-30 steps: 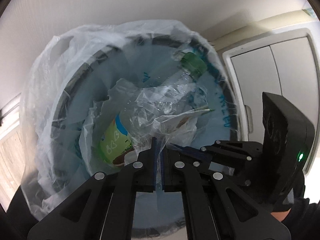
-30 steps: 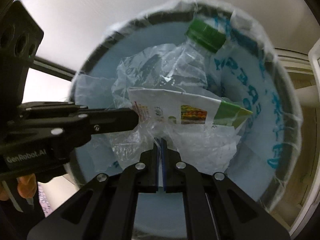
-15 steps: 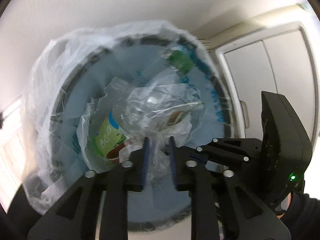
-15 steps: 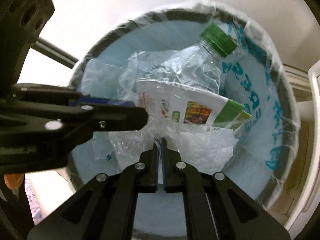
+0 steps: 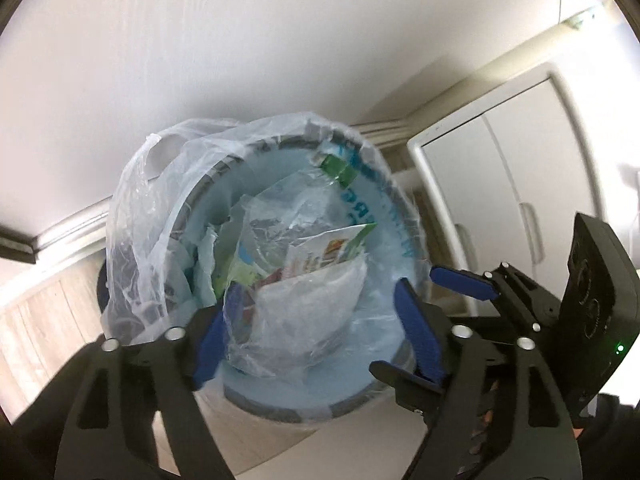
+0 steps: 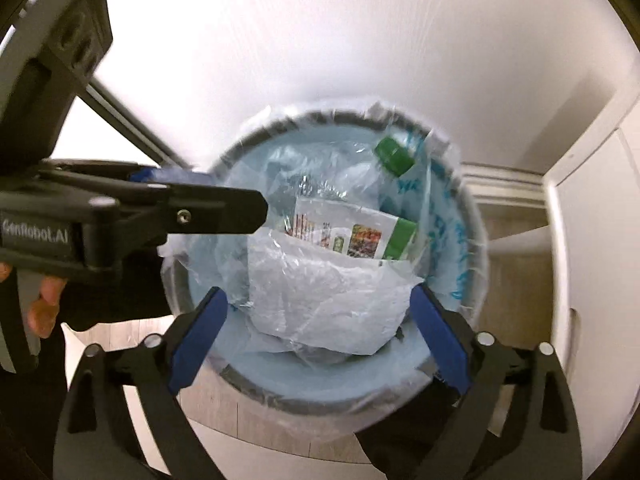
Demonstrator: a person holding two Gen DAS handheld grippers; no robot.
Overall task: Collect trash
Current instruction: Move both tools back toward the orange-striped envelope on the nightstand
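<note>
A round dark-rimmed waste bin [image 6: 280, 394], lined with a pale blue printed plastic bag [image 6: 452, 240], stood on a light wood-plank floor [image 5: 32, 320] against a plain white wall [image 5: 200, 40]. Inside the bin lay the collected trash: a crushed clear plastic bottle with a green cap [image 6: 394, 156] toward 1 o'clock, a printed white-and-green paper packet [image 6: 352, 236] at the centre, and a crumpled clear plastic bag [image 6: 320, 300] resting over them at 6 o'clock. A loose translucent bag handle [image 5: 136, 248] draped over the rim at 9 o'clock in the left wrist view.

The left gripper [image 5: 308, 328] hovered above the bin with its blue-padded jaws spread wide, gripping nothing. The right gripper [image 6: 320, 340] hung likewise released, its blue pads apart on either side of the crumpled bag.

White cabinet doors [image 5: 520, 184] filled the room at 3 o'clock, and a pale baseboard [image 5: 72, 232] ran along the wall's foot at 9 o'clock.
</note>
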